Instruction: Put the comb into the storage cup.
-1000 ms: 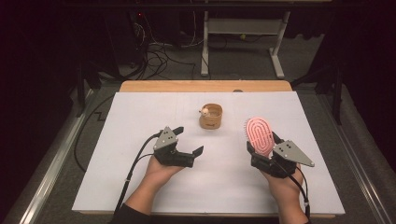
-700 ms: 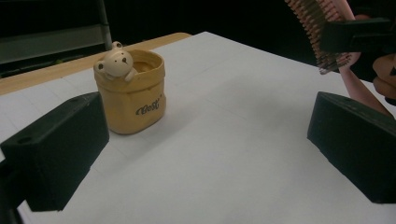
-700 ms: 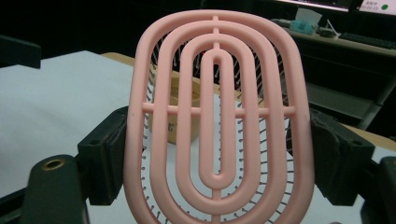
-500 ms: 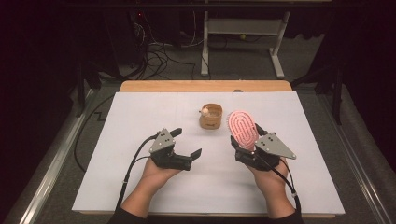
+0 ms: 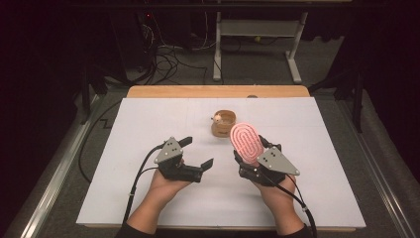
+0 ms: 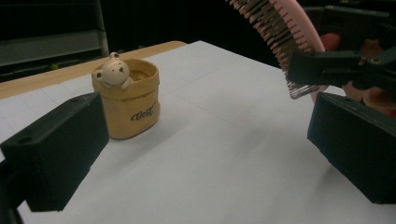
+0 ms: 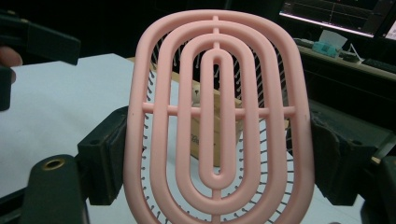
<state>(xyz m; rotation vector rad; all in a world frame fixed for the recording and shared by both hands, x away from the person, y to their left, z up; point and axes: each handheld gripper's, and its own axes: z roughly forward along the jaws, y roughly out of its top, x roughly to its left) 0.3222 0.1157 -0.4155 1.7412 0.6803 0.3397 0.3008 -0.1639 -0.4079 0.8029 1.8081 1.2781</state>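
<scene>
Two hand-held grippers are seen in the lower half of the high view, one in each of the person's two hands. The right gripper [image 5: 250, 157], just right of the frame's centre, is clamped on one pink hairbrush [image 5: 246, 141]; in the right gripper view the brush's oval, slotted head [image 7: 217, 116] is pressed from both sides by the two black jaws and is stood upright, tilted slightly away. In the left gripper view the brush's bristles [image 6: 280, 37] are shown at the upper right, pointed toward the frame's left. The left gripper [image 5: 197, 153], left of centre in the high view, is held with its two jaws spread wide apart and nothing between them; its black cable is trailed toward the lower left edge.

One small yellow pot [image 5: 224, 123] is stood above the grippers in the high view, just above and left of the brush head, near it but apart. One little bear figure [image 6: 112, 71] is perched on the pot's rim, seen at the upper left of the left gripper view. Everything is set over one white table [image 5: 148, 124], edged at the top by one wooden strip [image 5: 163, 91].
</scene>
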